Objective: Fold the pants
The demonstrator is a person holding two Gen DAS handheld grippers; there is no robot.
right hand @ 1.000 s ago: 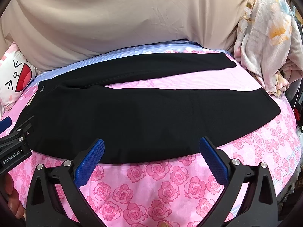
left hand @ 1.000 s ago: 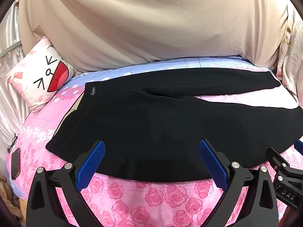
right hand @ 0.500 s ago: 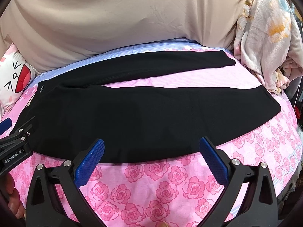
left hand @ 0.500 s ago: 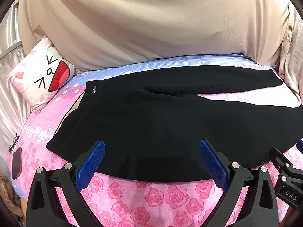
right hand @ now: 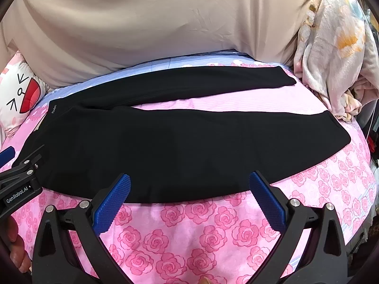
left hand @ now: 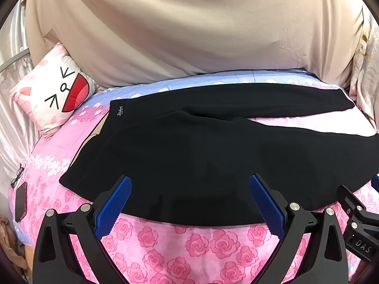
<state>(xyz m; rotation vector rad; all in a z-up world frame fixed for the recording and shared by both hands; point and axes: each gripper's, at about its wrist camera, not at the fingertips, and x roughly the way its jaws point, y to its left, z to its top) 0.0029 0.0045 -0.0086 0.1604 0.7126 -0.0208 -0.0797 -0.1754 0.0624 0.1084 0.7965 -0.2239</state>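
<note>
Black pants [left hand: 194, 151] lie flat on the pink rose bedspread, waistband to the left, both legs running right and spread apart. They also show in the right wrist view [right hand: 165, 146]. My left gripper [left hand: 189, 184] is open and empty, hovering over the near edge of the pants by the seat. My right gripper [right hand: 189, 184] is open and empty over the near edge of the nearer leg. The far leg's cuff [right hand: 286, 80] lies at the back right, the near leg's cuff [right hand: 336, 132] at the right.
A cartoon-face pillow [left hand: 54, 97] sits at the back left. A beige sheet [left hand: 189, 30] hangs behind the bed. A crumpled floral blanket [right hand: 336, 54] is piled at the right. Glasses [left hand: 17, 175] and a dark phone [left hand: 20, 201] lie at the bed's left edge.
Both grippers have drifted slightly; the pants sit a touch differently in view. Nothing was taken hold of and the pants lie as before.
</note>
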